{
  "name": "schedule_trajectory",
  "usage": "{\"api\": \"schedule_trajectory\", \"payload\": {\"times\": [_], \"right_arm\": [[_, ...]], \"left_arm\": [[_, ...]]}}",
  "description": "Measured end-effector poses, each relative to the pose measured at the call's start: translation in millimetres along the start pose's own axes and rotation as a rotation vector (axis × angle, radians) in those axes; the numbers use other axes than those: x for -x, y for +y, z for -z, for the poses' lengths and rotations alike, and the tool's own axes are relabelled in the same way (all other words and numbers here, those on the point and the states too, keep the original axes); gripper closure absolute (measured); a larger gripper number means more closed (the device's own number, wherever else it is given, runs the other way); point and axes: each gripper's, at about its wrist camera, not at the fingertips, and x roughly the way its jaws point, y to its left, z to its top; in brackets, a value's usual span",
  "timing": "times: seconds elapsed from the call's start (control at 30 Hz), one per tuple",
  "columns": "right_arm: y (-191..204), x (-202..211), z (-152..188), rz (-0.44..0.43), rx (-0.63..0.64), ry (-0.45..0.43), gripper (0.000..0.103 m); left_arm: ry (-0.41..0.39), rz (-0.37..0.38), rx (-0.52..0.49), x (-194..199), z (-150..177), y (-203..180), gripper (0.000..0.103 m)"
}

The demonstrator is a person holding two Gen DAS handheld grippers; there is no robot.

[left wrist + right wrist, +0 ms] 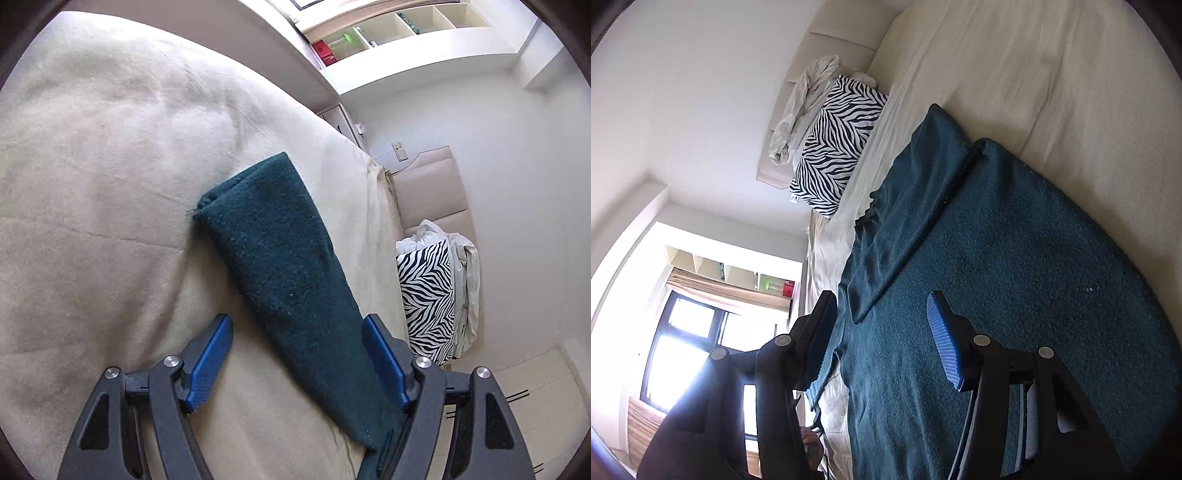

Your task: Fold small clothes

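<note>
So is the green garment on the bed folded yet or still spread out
Partly folded. In the right wrist view, one flap of the dark green garment lies doubled over the rest, while the remainder lies flat on the cream bedspread.

A: Garment (280, 273) colour?
B: Dark teal, solid, no print. Same teal in the right wrist view (997, 266).
A: Bed?
B: Bed cover (110, 184) cream-beige, plain. Headboard (436, 192) a similar beige.
A: Patterns anywhere?
B: One. Pillow (424, 291), black-and-white zebra stripes. Crumpled bedding (465, 266) beside it is off-white.
A: Left gripper (297, 328)?
B: Dark grey frame, fingers (210, 362) with blue pads. Right gripper (882, 306) matches: blue textured pad (945, 347), black frame.
A: Background?
B: Walls white. Shelf unit (406, 26) cream, with a red box (325, 53) and something green (345, 38). Window frame (665, 332) black, blind (731, 291) tan.
</note>
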Motion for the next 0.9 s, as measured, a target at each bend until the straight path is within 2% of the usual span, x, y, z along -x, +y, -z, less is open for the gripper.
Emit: {"api": "schedule_trajectory", "payload": {"times": [0.07,0.1,0.13,0.2,0.27,0.4,0.5,0.63,0.73,0.83,0.9], "right_arm": [[8.7,3.9,8.4,0.003,0.020,-0.002,0.052],[12.4,7.3,11.8,0.003,0.029,-0.006,0.052],[15.3,12.2,14.6,0.000,0.036,-0.011,0.052],[19.5,21.4,17.4,0.002,0.051,-0.017,0.052],[21.3,30.0,19.0,0.019,0.071,-0.022,0.052],[15.9,29.6,20.0,0.038,0.083,-0.015,0.052],[9.9,21.4,22.3,0.041,0.079,0.006,0.052],[1.3,11.8,22.1,0.047,0.073,0.020,0.052],[-5.1,1.0,16.1,0.058,0.061,0.027,0.052],[-3.4,-17.0,8.2,0.102,0.094,0.046,0.052],[0.0,-33.1,3.8,0.136,0.119,0.076,0.052]], "left_arm": [[-0.008,-0.039,-0.066,-13.6,-9.9,-14.0,0.034],[0.001,-0.061,-0.083,-22.6,-14.2,-18.7,0.047],[0.017,-0.081,-0.085,-30.1,-18.6,-21.4,0.055],[0.042,-0.110,-0.104,-39.4,-22.4,-30.4,0.086],[0.035,-0.120,-0.185,-36.2,-16.7,-52.7,0.093],[0.018,-0.090,-0.421,-23.4,23.3,-123.3,0.093],[0.024,-0.074,-0.674,-25.2,85.4,-192.0,0.093],[0.052,-0.071,-1.026,-44.4,203.0,-260.6,0.093],[0.117,-0.053,-1.231,-68.8,299.4,-275.5,0.092],[0.230,-0.104,-1.345,-99.9,370.3,-259.8,0.082],[0.288,-0.138,-1.371,-112.6,393.3,-245.5,0.052]]}}
